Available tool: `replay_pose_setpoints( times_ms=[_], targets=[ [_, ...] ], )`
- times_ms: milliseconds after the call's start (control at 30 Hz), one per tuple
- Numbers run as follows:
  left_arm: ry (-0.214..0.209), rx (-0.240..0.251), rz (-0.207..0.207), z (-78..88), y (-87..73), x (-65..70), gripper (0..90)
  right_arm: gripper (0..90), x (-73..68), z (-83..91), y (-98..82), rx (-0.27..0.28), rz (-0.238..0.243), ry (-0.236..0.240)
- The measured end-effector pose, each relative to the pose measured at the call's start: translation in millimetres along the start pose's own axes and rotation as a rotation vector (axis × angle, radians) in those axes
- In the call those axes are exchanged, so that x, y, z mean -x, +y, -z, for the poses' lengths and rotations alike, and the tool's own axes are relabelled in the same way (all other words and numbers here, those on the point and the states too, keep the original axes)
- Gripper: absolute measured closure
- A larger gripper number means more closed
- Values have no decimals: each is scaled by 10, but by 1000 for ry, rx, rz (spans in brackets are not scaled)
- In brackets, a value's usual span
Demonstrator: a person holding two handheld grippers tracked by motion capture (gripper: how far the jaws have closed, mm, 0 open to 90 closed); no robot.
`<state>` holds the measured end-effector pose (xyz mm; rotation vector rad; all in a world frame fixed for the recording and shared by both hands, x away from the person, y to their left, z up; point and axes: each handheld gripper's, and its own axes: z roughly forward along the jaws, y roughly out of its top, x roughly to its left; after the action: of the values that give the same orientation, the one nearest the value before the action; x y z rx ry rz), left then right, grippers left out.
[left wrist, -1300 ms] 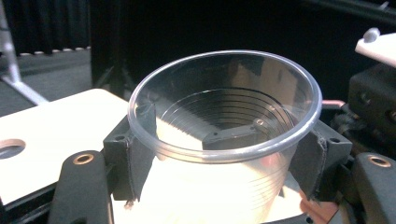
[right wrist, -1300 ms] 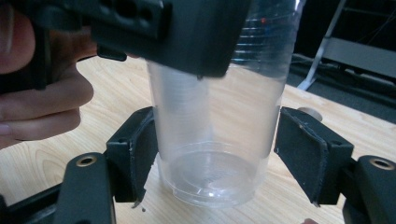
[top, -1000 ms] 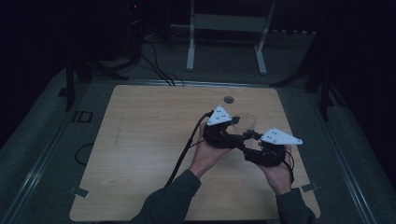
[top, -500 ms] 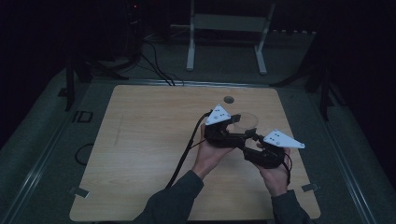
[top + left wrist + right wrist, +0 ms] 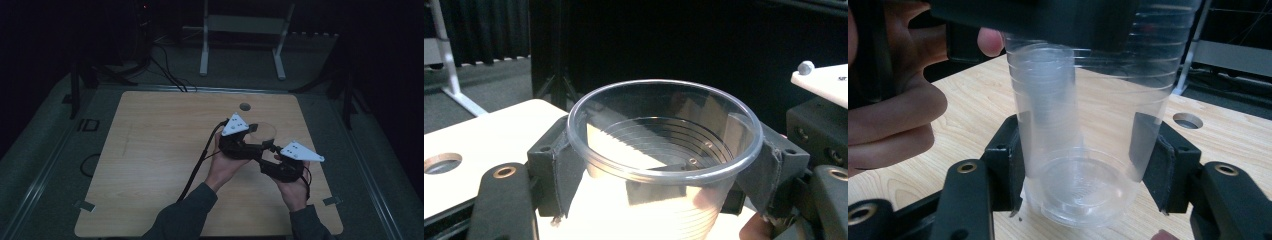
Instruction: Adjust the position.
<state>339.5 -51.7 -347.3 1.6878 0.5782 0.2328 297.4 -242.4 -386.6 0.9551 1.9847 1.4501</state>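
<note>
A clear plastic cup point(image 5: 263, 131) stands upright, held between both grippers above the wooden table point(image 5: 150, 150). In the left gripper view my left gripper point(image 5: 664, 170) has its pads against the cup point(image 5: 664, 100) just under the rim. Its jaws have just been closing with the cup between them. My right gripper point(image 5: 1080, 165) grips the lower part of the cup point(image 5: 1088, 100), one pad on each side near the base. A second cup seems nested inside. Seen from above, the left gripper point(image 5: 255, 141) and right gripper point(image 5: 270, 150) meet at the cup.
A round hole point(image 5: 244, 106) lies in the table behind the cup. A white frame stand point(image 5: 240, 22) and black cables point(image 5: 170, 75) are on the floor beyond the far edge. The left gripper's cable point(image 5: 200, 160) trails toward the person.
</note>
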Motion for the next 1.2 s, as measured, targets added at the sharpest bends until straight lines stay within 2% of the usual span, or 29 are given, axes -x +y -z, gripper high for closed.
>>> replay_pose_setpoints(
  times_ms=[333, 700, 867, 1033, 1200],
  targets=[
    [24, -18, -46, -11, -10, 40, 293, 354, 10, 3, -38, -6, -6, 15],
    [50, -33, -64, -18, -19, 52, 295, 303, 45, 76, -112, -2, -28, 7],
    [63, -42, -61, -25, -25, 38, 296, 302, 55, 110, -143, -2, -35, 2],
    [81, -46, -76, -11, -25, 37, 296, 300, 77, 153, -179, 5, -46, 0],
    [81, -51, -74, -4, -35, 25, 296, 300, 111, 189, -218, 10, -64, -8]
  ],
)
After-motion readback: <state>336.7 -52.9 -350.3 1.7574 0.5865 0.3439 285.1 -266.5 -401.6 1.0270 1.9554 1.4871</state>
